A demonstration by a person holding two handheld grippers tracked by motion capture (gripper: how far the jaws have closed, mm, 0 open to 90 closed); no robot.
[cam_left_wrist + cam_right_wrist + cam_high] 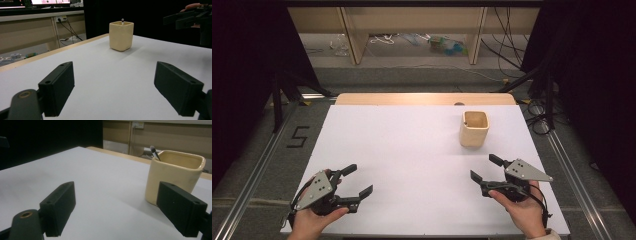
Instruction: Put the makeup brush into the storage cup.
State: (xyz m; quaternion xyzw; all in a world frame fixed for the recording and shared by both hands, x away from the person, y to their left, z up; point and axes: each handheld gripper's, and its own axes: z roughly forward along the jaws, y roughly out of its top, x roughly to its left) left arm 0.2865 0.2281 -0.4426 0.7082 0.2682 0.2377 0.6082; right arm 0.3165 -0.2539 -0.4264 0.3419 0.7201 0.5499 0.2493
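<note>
lab | black curtains (242, 60) | floor cables (507, 55) | monitors (50, 2)

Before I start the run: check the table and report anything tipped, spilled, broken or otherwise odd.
Nothing stands out. The cream cup stands upright on the white table, with a slim tool poking above its rim; no spill or damage shows. The left gripper and right gripper are both open and hold nothing.

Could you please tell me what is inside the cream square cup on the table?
A thin stick with a small pale tip leans out of the cup; the cup's wall hides its lower end.
</note>
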